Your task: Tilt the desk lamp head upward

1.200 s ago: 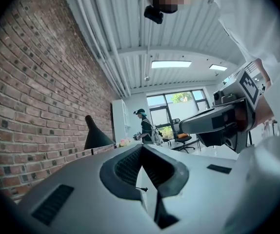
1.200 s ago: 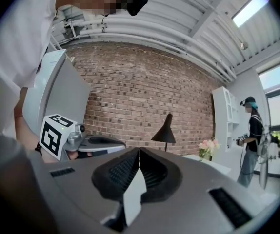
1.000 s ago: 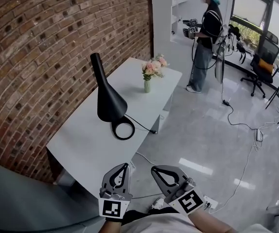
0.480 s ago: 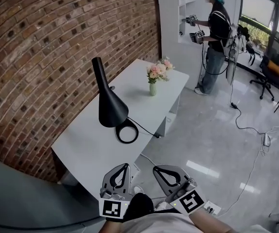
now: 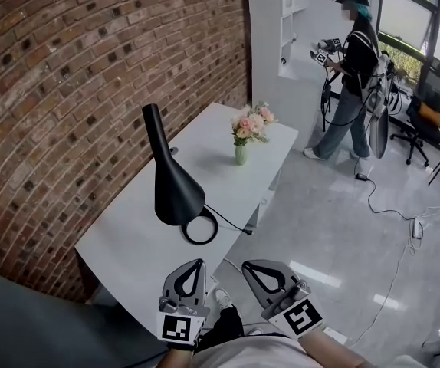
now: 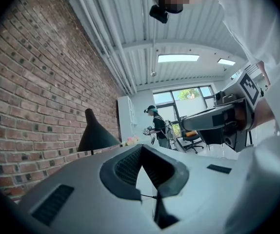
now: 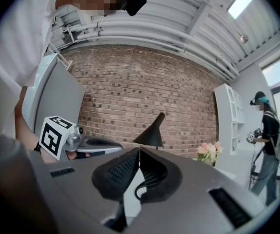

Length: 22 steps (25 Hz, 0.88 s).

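Observation:
A black desk lamp (image 5: 175,190) stands on the white table (image 5: 128,240), its cone head pointing down over its ring base (image 5: 198,227) and its thin neck rising toward the brick wall. The lamp (image 6: 95,135) shows small in the left gripper view, and the lamp (image 7: 151,133) also shows in the right gripper view. My left gripper (image 5: 195,264) and right gripper (image 5: 244,266) hang side by side off the table's near edge, well short of the lamp. Both are shut with nothing between the jaws.
A small vase of pink flowers (image 5: 243,138) stands farther along the table. The lamp's cord (image 5: 231,222) runs off the table's right edge. A person (image 5: 352,75) holding grippers stands at the far end by a white shelf unit (image 5: 289,21). Cables (image 5: 392,205) lie on the floor.
The view has shifted slightly, so the lamp sits a little nearer. The person in the background has walked to the right. Both grippers keep their place and stay shut.

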Each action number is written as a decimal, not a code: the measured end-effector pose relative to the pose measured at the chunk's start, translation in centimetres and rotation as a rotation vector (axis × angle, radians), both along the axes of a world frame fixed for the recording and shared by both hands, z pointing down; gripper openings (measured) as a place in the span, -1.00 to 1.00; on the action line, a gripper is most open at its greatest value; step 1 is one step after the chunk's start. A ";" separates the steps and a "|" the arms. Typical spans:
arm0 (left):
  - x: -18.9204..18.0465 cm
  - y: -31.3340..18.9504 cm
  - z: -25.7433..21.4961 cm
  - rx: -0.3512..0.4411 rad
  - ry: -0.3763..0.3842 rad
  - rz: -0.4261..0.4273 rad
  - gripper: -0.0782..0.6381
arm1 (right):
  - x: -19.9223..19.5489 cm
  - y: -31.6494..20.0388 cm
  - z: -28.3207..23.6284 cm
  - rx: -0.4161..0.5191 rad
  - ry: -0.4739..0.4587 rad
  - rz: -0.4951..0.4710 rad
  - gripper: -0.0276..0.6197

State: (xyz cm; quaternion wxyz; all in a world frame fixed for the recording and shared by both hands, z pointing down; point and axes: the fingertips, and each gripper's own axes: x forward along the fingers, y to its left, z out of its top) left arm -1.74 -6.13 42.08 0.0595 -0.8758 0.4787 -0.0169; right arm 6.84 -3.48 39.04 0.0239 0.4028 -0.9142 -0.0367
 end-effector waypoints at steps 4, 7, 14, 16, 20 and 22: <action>-0.8 -3.0 0.3 0.001 -0.012 0.006 -0.76 | -0.9 -2.9 0.0 -0.011 0.007 0.000 -0.86; -1.5 -4.8 1.2 -0.011 -0.002 0.008 -0.76 | -2.2 -4.8 -0.3 0.003 -0.003 -0.008 -0.86; -1.9 -8.1 3.3 -0.035 -0.016 0.026 -0.76 | -3.7 -7.9 0.9 -0.029 -0.001 -0.017 -0.86; -2.0 -8.9 4.1 -0.057 -0.004 0.026 -0.76 | -3.8 -8.7 1.2 -0.037 0.002 -0.015 -0.86; -2.1 -10.5 4.5 -0.072 0.014 0.014 -0.76 | -3.3 -10.0 1.4 -0.049 -0.005 -0.001 -0.86; -2.2 -11.2 4.5 -0.068 0.016 0.009 -0.76 | -3.0 -10.6 1.3 -0.047 -0.008 0.006 -0.86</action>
